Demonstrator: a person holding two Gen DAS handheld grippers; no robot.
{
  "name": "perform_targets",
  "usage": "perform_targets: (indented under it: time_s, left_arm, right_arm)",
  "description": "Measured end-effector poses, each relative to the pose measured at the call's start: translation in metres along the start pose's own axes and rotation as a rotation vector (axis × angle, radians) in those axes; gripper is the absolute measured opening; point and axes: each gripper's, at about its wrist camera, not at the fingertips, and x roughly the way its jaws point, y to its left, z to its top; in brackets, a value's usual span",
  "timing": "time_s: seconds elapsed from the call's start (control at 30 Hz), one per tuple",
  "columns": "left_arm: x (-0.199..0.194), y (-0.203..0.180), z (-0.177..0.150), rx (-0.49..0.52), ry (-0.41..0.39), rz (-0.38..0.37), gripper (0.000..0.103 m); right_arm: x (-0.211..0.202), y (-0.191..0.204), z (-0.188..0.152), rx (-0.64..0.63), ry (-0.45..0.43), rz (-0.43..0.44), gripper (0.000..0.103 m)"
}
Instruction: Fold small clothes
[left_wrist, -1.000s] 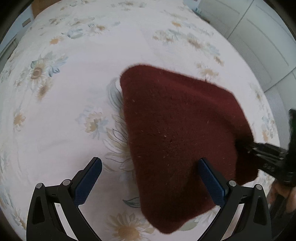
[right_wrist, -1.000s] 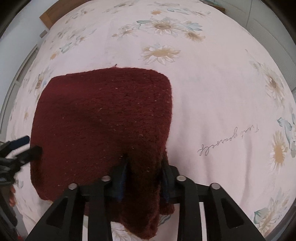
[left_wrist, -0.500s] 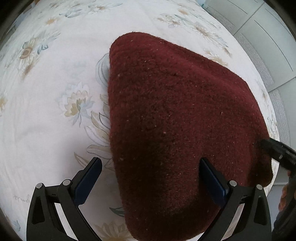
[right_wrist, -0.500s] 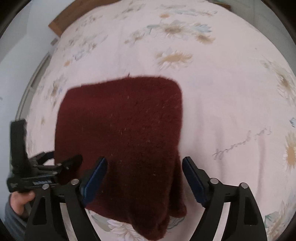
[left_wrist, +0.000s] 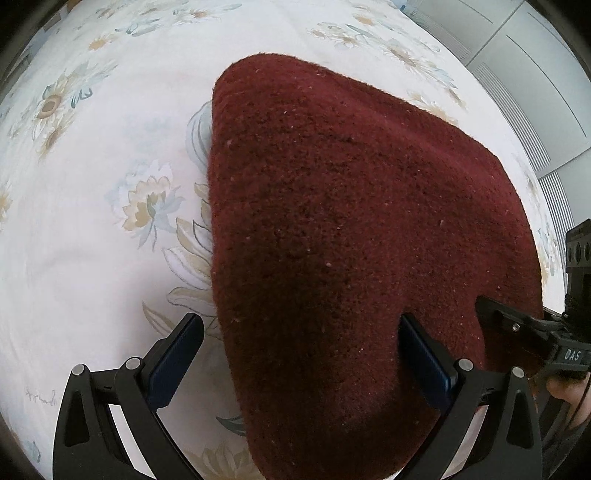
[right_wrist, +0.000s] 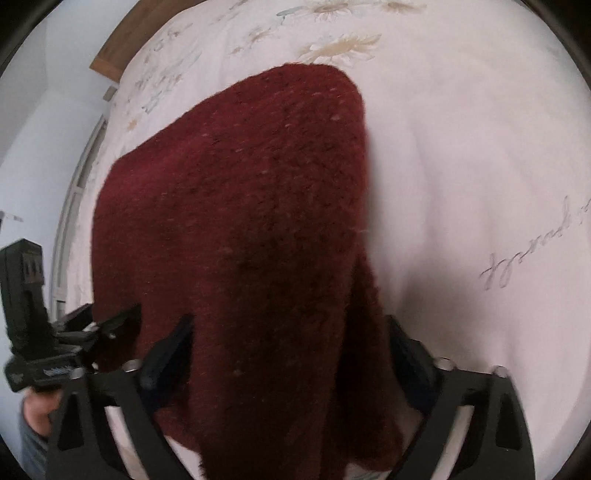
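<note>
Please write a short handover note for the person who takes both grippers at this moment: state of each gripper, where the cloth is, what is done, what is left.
Left gripper: open, holding nothing; near part of the dark red knit cloth lies between its fingers.
Right gripper: open, also empty, the same cloth between its fingers.
Cloth: lies on the floral bedsheet as a compact folded pad.
Done: folded at least once, judging by its shape.
Left: probably regrip the near edge for another fold, or smooth it.

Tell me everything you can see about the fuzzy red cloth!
The red cloth is dark maroon, thick and fuzzy like knitted wool, flecked with pale lint. It lies spread on the flowered sheet with rounded corners, its near edge hanging over the side. Both grippers, left and right, are open around that edge, not gripping it.
</note>
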Motion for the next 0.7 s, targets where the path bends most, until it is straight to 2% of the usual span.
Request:
perform_targets:
  time_s: [0.07,0.1,0.13,0.17,0.2,0.33,0.43,0.57,0.7]
  left_arm:
    - [0.001,-0.003,0.0,0.015,-0.007,-0.003,0.1]
    - [0.002,-0.004,0.001,0.016,-0.003,-0.024,0.093]
    - [0.002,-0.005,0.0,0.011,0.0,-0.054,0.079]
    - [0.002,-0.005,0.001,0.004,0.004,-0.088,0.073]
    - [0.001,-0.007,0.002,0.01,0.001,-0.081,0.07]
    - [-0.008,-0.017,0.001,0.063,-0.026,-0.069,0.051]
    - [-0.025,-0.014,0.003,0.071,-0.042,-0.105,0.044]
    - [-0.06,0.001,0.003,0.091,-0.088,-0.131,0.043]
    - [-0.098,0.031,-0.002,0.071,-0.139,-0.135,0.043]
  right_arm:
    - [-0.001,0.005,0.001,-0.011,0.008,0.001,0.072]
    - [-0.002,0.008,0.001,-0.017,0.013,-0.005,0.066]
    - [-0.002,0.01,0.001,-0.017,0.017,-0.004,0.063]
    - [-0.004,0.012,0.002,-0.017,0.016,-0.008,0.058]
    - [-0.005,0.015,0.002,-0.02,0.014,-0.013,0.053]
    - [-0.017,0.033,0.002,-0.049,-0.011,-0.068,0.045]
    - [-0.036,0.056,0.0,-0.092,-0.046,-0.1,0.044]
    - [-0.062,0.1,-0.002,-0.162,-0.098,-0.092,0.043]
    - [-0.065,0.145,-0.003,-0.219,-0.118,-0.077,0.044]
